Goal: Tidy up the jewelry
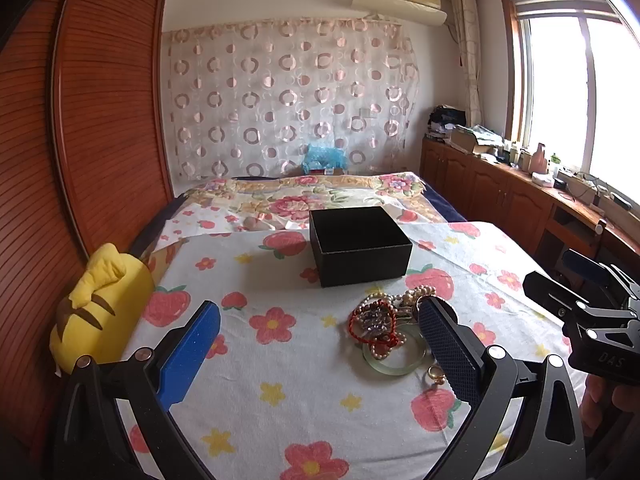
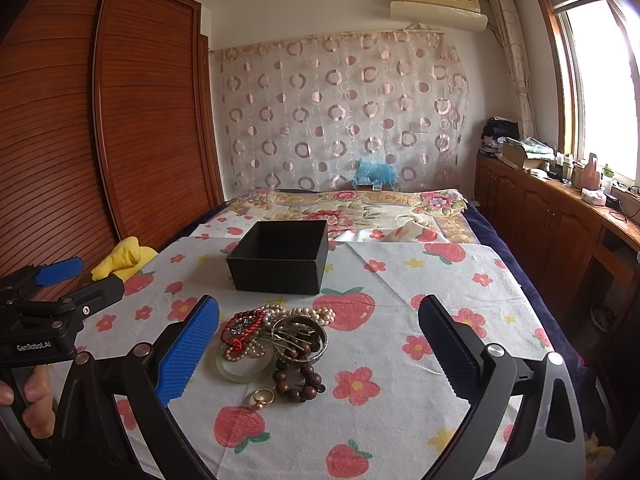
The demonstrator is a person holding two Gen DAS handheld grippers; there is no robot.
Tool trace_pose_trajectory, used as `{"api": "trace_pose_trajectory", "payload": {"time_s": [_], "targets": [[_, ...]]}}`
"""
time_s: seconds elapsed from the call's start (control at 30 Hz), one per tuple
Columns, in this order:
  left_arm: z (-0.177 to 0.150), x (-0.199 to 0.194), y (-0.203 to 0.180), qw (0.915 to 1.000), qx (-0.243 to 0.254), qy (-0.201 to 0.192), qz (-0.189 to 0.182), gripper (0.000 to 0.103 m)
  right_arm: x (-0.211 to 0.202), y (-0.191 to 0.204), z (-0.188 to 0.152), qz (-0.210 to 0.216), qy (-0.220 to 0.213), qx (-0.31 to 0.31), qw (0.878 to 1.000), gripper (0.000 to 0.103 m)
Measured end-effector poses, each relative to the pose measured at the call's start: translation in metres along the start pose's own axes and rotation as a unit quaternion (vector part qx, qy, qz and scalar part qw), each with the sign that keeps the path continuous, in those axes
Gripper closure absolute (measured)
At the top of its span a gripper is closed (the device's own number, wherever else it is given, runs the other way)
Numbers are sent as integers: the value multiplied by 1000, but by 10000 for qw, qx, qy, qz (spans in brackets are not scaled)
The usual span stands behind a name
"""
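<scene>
A pile of jewelry [image 2: 276, 340] lies on the strawberry-print cloth: pearl strands, a red cord piece, a pale jade bangle [image 2: 240, 368], a metal bangle [image 2: 299, 340], dark wooden beads [image 2: 298, 384] and a gold ring [image 2: 264, 397]. An open, empty black box [image 2: 280, 256] stands just behind it. The pile [image 1: 384, 324] and box [image 1: 360, 246] also show in the left wrist view. My left gripper [image 1: 320, 344] is open, the pile near its right finger. My right gripper [image 2: 320, 344] is open, the pile near its left finger. Both hover in front of the pile.
A yellow plush pillow [image 1: 96, 308] lies at the cloth's left edge beside a wooden wardrobe [image 1: 80, 120]. A floral bedspread [image 1: 304, 196] lies behind the box. A wooden cabinet [image 2: 552, 220] with clutter runs along the right wall under the window.
</scene>
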State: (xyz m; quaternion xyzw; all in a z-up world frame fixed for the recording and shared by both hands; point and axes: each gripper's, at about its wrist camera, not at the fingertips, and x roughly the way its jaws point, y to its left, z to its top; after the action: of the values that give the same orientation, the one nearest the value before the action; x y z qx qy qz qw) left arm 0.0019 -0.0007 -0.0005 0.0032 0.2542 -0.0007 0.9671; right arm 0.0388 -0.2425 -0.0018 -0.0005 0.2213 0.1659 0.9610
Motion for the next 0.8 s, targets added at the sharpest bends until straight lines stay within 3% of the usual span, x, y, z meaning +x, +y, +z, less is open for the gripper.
{"api": "trace_pose_trajectory", "payload": {"time_s": [0.8], "targets": [[0, -1, 1, 10000, -11, -26, -1, 7, -1, 1, 0, 6, -13, 4, 10000, 2]]}}
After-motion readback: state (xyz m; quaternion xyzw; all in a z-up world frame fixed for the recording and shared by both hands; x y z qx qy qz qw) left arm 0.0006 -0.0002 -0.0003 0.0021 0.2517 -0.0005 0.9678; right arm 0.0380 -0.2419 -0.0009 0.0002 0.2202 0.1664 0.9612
